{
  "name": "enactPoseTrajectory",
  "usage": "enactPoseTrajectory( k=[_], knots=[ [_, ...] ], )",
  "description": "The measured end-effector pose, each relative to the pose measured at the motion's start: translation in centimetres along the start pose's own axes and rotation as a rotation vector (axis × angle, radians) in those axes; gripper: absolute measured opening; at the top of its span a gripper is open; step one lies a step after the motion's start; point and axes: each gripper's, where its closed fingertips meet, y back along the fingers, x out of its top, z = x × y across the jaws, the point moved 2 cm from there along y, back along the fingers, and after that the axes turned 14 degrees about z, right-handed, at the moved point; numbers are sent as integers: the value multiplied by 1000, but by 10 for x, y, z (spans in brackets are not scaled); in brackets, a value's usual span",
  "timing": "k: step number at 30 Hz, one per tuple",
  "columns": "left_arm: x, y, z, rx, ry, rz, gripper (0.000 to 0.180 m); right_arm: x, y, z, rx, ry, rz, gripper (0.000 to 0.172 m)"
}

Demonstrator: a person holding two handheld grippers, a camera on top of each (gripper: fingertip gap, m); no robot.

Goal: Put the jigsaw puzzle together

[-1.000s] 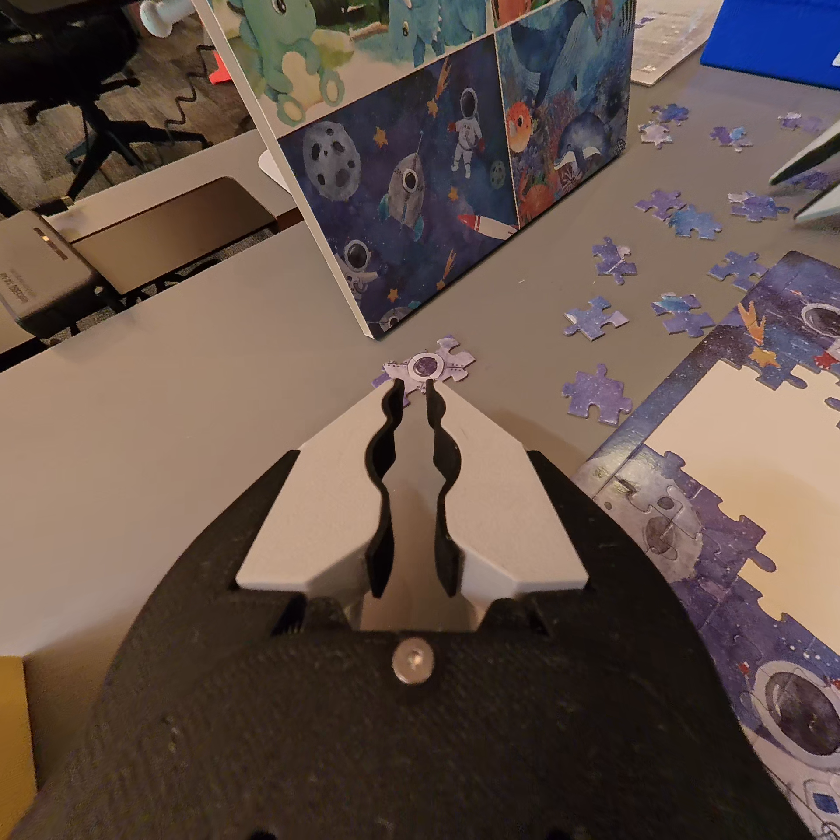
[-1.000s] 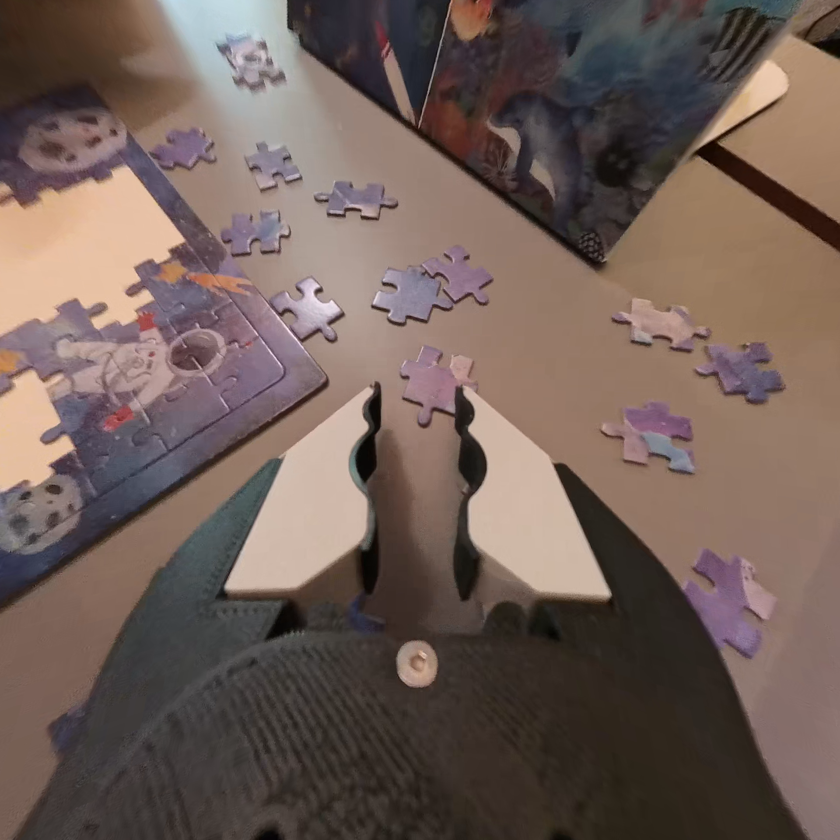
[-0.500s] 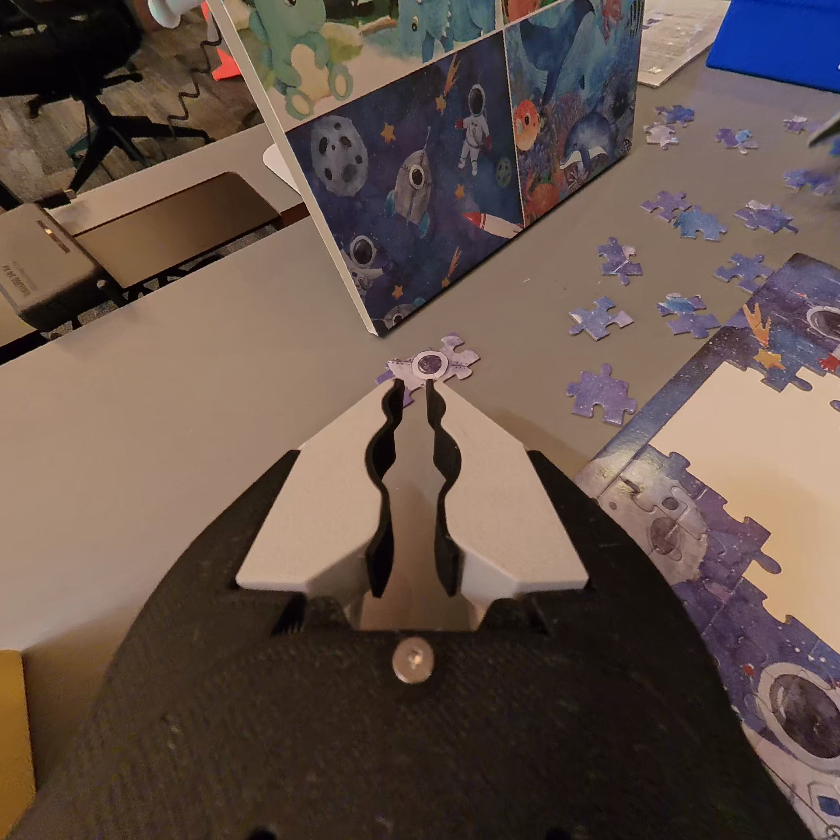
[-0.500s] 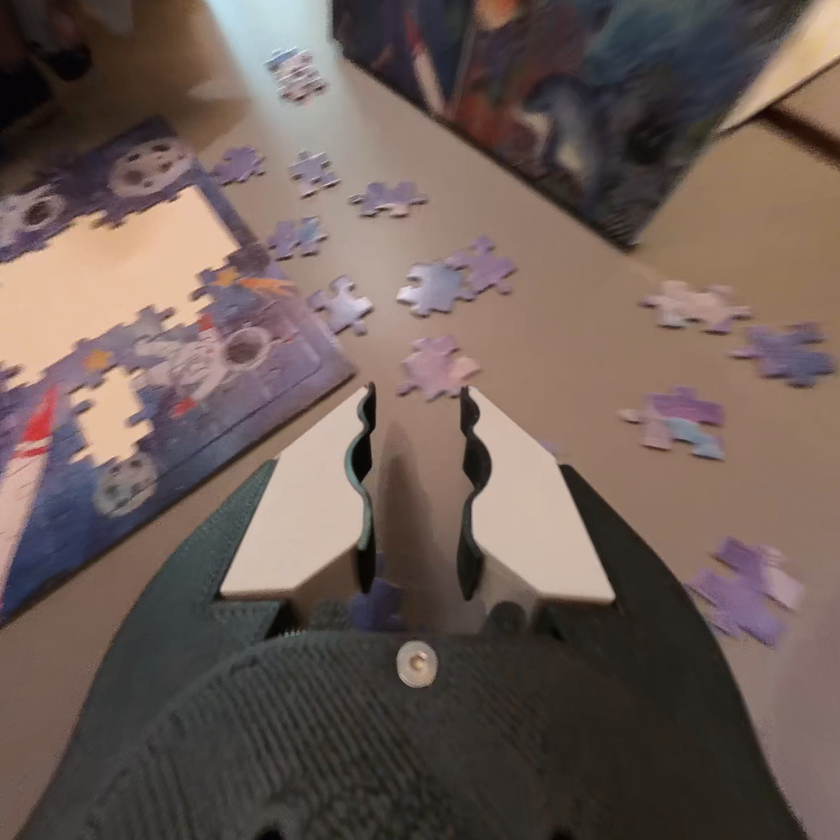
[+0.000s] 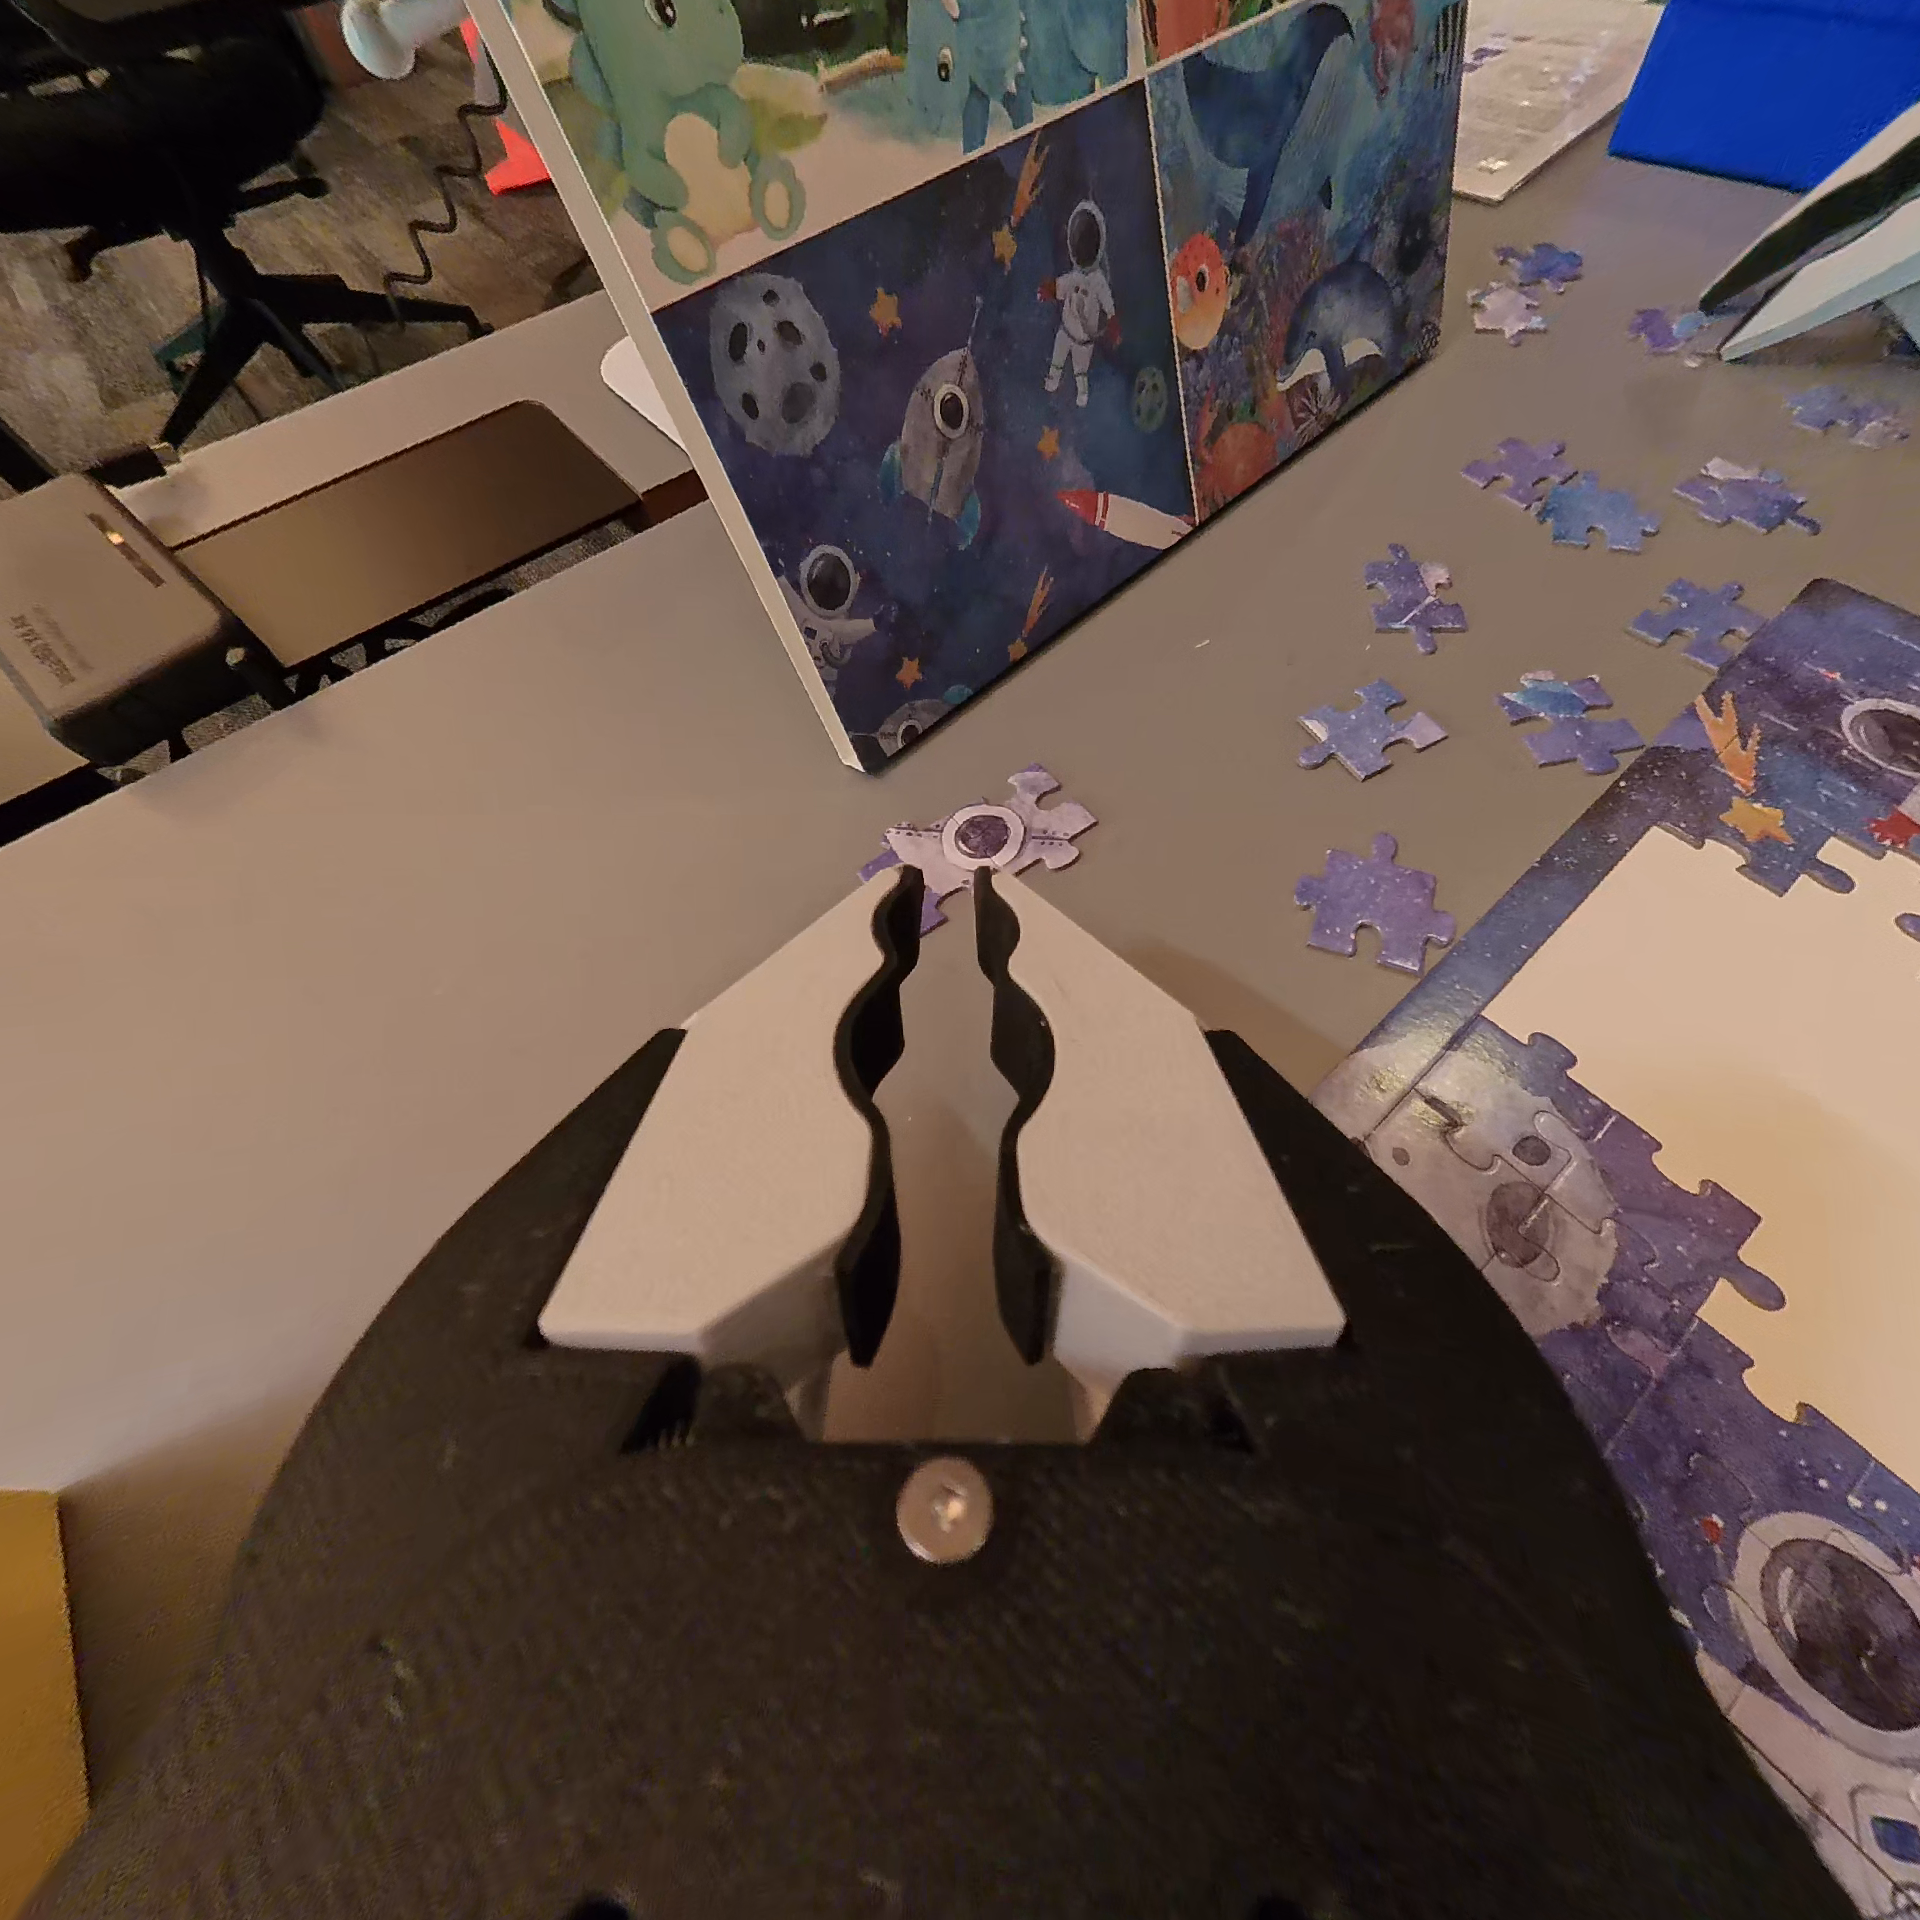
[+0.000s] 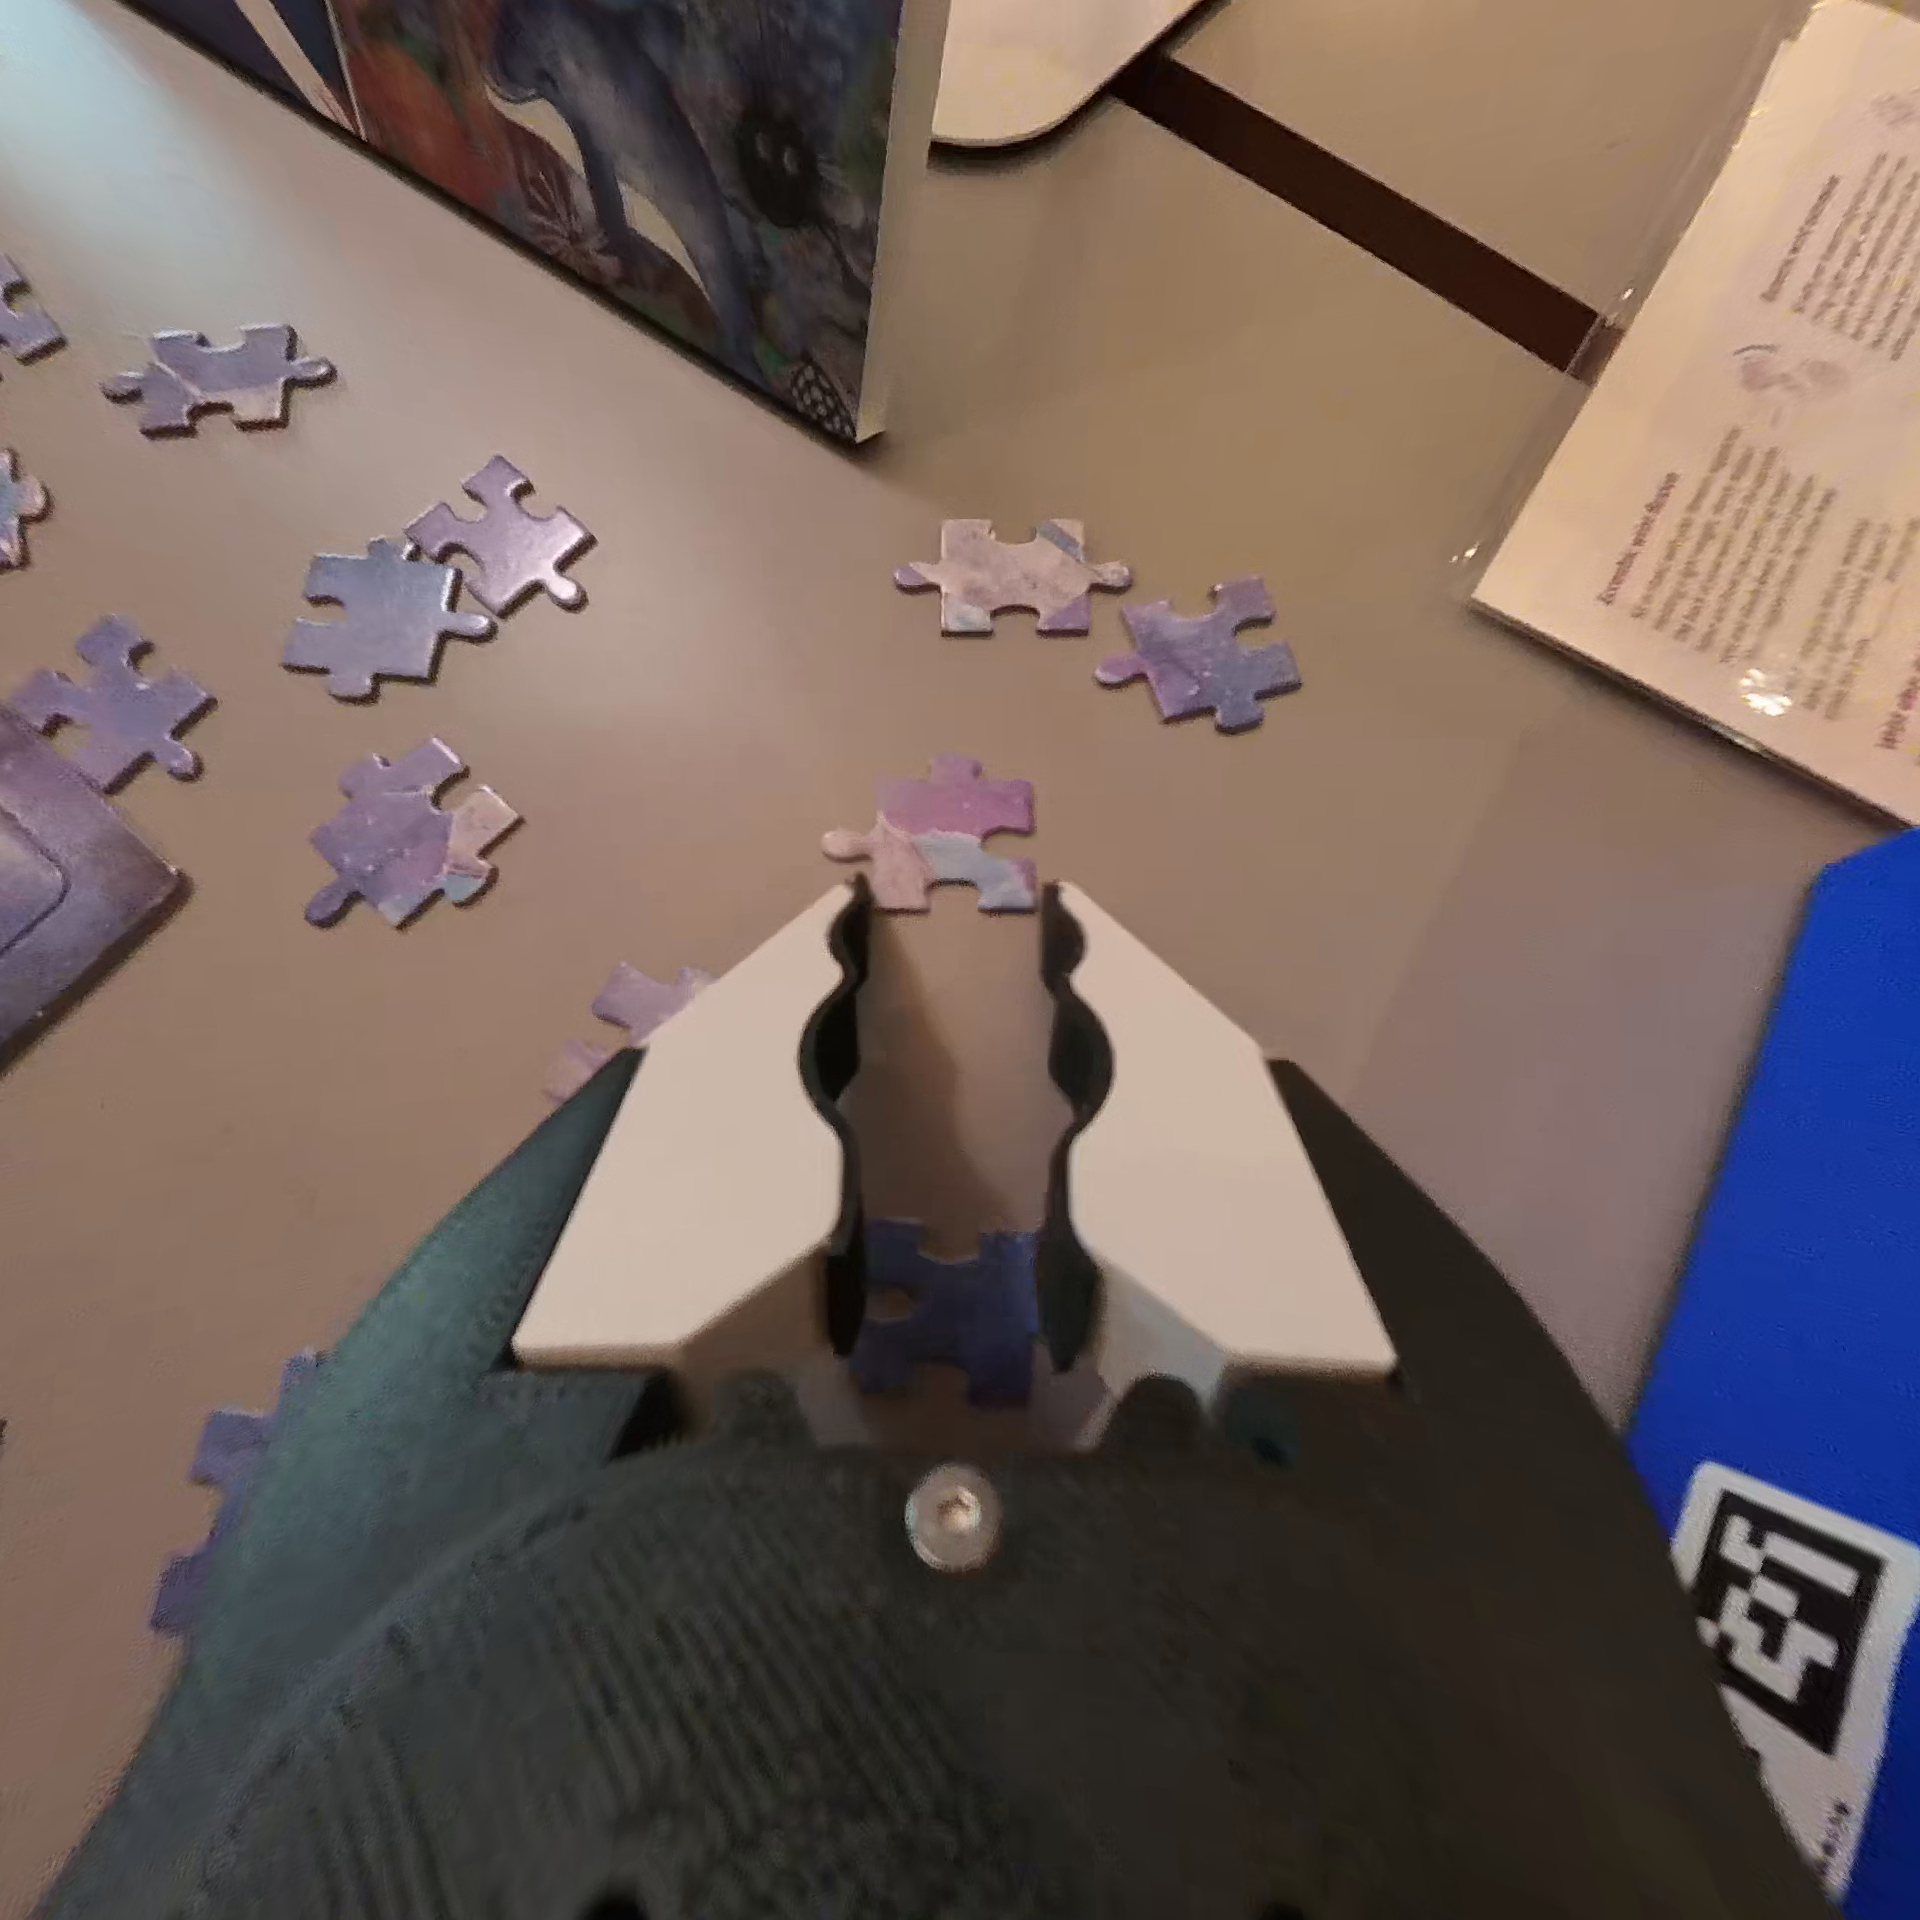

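The left gripper (image 5: 948, 881), fingers nearly together with a slit between, rests its tips on a pale piece (image 5: 987, 840) flat on the desk (image 5: 436, 831), seemingly pinning it. The right gripper (image 6: 951, 896), fingers apart and bare, hovers just behind a pink-and-blue piece (image 6: 951, 844), box (image 6: 665, 187) beyond

The grey table (image 5: 312, 935) is viewed from low and close, obliquely downward, along each gripper's fingers. The left view faces the upright picture box (image 5: 987, 416); the right view faces its end (image 6: 727, 208). Box and loose pieces (image 6: 384, 613) are shared.
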Motion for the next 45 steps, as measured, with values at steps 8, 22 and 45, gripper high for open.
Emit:
enactPoseTrajectory(
  k=[8, 22, 45],
  knots=[
    [-1, -1, 1, -3, -6, -4, 8, 5, 1, -13, 43, 64, 23, 29],
    [-1, -1, 1, -5, -16, -2, 9, 27, -14, -85, 506, 471, -13, 29],
    [2, -3, 10, -26, -57, -5, 9, 21, -24, -87, 544, 568, -101, 30]
  ],
)
